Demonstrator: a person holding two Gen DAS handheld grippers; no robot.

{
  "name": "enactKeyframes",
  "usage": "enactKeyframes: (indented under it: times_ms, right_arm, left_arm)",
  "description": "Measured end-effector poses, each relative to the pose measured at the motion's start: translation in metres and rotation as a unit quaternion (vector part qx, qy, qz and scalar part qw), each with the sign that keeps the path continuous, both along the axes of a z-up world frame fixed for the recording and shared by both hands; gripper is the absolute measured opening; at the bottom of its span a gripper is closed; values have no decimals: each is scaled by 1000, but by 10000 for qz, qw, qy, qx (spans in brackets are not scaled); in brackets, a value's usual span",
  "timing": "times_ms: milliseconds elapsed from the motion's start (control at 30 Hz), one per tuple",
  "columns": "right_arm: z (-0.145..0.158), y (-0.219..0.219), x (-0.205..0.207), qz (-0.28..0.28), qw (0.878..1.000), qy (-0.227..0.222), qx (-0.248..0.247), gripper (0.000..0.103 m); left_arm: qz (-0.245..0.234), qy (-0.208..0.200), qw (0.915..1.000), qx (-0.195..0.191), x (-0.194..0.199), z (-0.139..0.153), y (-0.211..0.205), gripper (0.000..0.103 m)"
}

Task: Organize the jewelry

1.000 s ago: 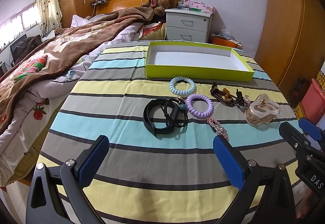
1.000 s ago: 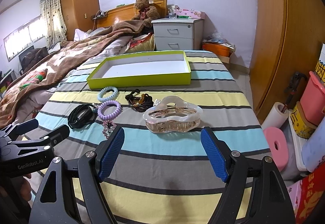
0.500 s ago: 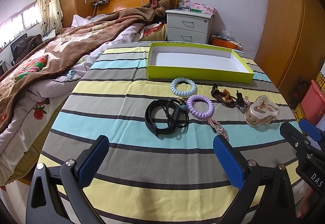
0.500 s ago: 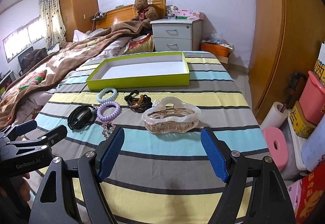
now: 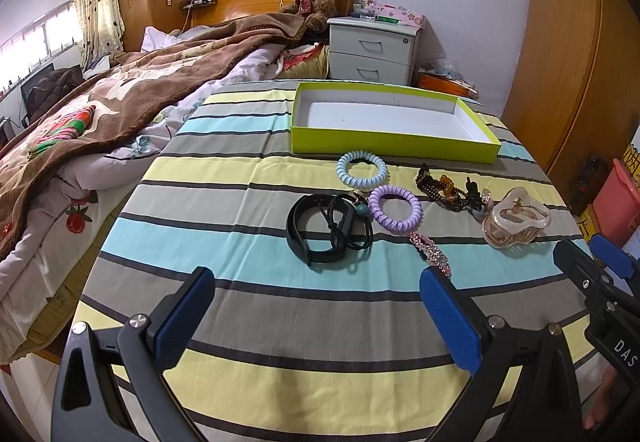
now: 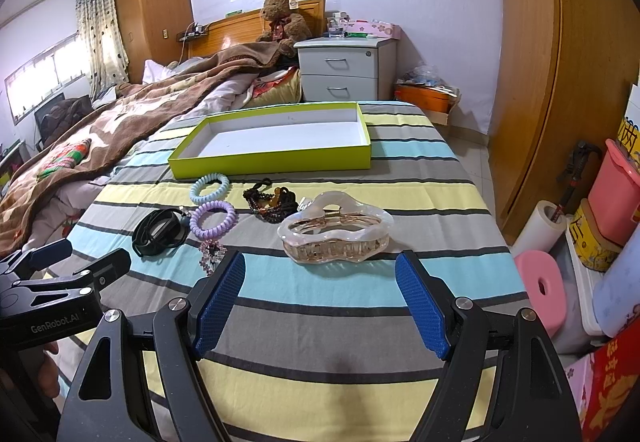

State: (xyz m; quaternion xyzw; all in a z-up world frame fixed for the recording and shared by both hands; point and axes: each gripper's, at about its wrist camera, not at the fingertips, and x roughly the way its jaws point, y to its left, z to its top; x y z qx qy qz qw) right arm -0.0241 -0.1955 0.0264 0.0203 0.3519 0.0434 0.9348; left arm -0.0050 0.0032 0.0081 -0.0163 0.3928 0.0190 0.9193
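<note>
Right wrist view: the right tongs (image 6: 320, 306) gape wide at the bottom of the frame, holding nothing, with the clear hair claw (image 6: 336, 234) lying just above them at centre on the striped worktop (image 6: 320, 346). Left wrist view: the left tongs (image 5: 316, 318) stand wide and bare too. Mid-frame sit a black band (image 5: 320, 232), purple coil tie (image 5: 395, 208) and blue coil tie (image 5: 362, 169), below the green tray (image 5: 394, 145).
</note>
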Motion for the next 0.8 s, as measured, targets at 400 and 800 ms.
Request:
enactKeyframes:
  times_ms: [400,800]
  right_arm:
    - [0,0,0,-1,10000,-2,2,78]
    - [-1,0,0,-2,10000,7,-8,78]
  left_arm:
    - [2,8,10000,-10,-1,0,1,103]
    - [-3,33,10000,-15,-1,-1,1,103]
